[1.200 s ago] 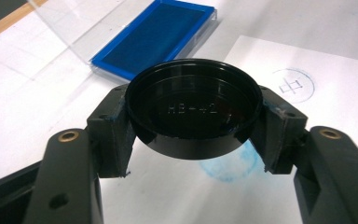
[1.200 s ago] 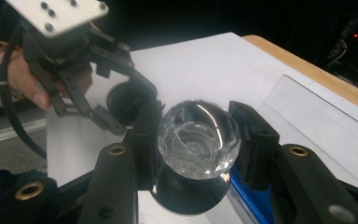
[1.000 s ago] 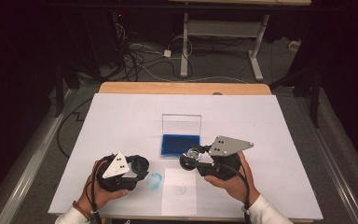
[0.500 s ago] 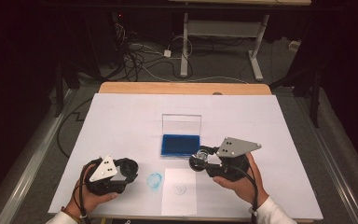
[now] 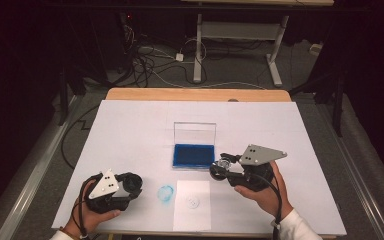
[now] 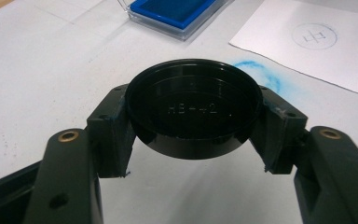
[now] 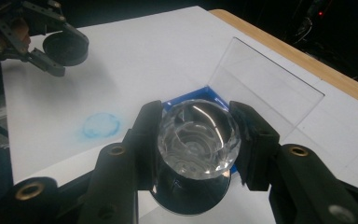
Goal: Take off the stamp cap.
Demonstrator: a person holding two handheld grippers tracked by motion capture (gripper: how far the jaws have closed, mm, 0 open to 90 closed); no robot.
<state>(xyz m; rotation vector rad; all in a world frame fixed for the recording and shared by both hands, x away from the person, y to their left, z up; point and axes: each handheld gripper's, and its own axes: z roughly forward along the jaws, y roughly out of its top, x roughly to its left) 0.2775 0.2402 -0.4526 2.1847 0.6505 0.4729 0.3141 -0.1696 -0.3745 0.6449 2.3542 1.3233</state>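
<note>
My left gripper (image 6: pixel 195 119) is shut on a round black cap (image 6: pixel 193 93), open side up, held low over the white table near its front left (image 5: pixel 131 185). My right gripper (image 7: pixel 198 140) is shut on a stamp with a clear faceted knob (image 7: pixel 199 133) and a black round base. It hovers just right of the front of the open blue ink pad (image 5: pixel 193 154). A white paper (image 5: pixel 192 202) bearing a round stamped mark (image 6: pixel 314 36) lies between the hands. The right gripper view shows the left gripper (image 7: pixel 60 46) far off with the cap (image 7: pixel 66 48).
A blue ink smudge (image 5: pixel 166 194) stains the table (image 5: pixel 130 130) left of the paper. The ink pad's clear lid (image 7: pixel 265 88) stands upright behind it. The table's wooden far edge (image 5: pixel 195 95) borders a dark floor with cables and a desk frame.
The left gripper has drifted left with the cap, away from the blue smudge. The right gripper has shifted right and slightly farther, carrying the stamp beside the ink pad.
</note>
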